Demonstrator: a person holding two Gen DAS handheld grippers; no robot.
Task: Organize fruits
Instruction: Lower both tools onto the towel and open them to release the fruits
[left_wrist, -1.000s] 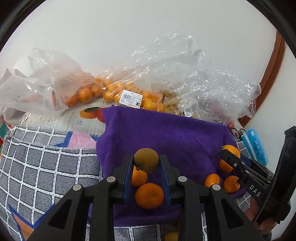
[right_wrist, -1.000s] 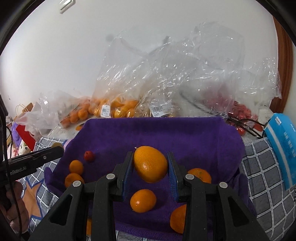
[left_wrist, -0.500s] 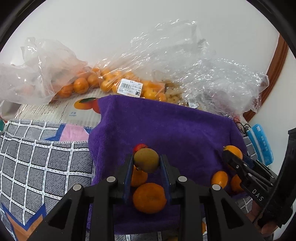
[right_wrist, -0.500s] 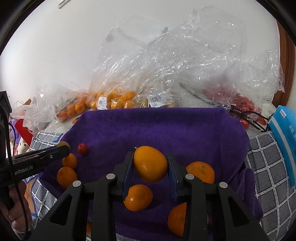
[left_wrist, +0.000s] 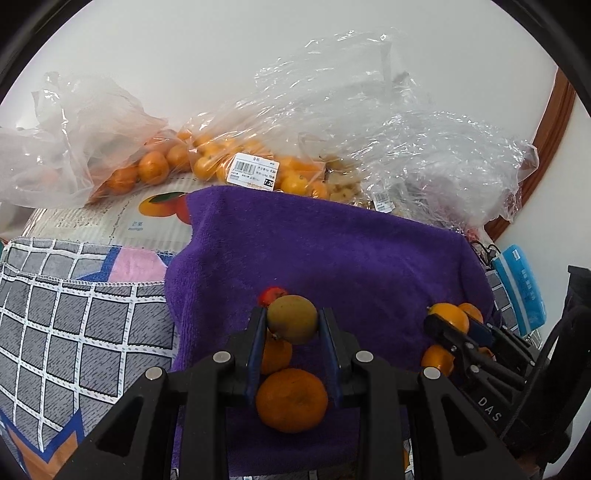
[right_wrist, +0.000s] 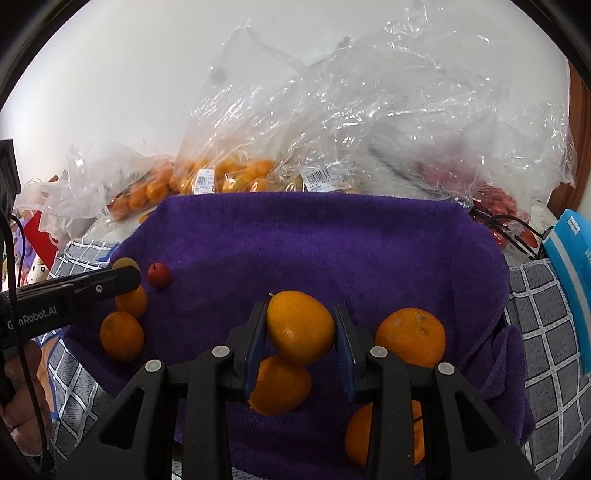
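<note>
Purple towel (left_wrist: 332, 251) nearer, both tools lower, fruits still gripped

Oranges (right_wrist: 410, 336) on towel (right_wrist: 332, 240); bags (right_wrist: 332, 110) behind.

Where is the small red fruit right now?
The small red fruit lies on the purple towel at its left side in the right wrist view, just past the left claw and its greenish fruit.

Right claw (right_wrist: 300, 334) with its orange (right_wrist: 300, 326) lower over the purple towel (right_wrist: 317, 251), nearer the loose oranges below.
</note>
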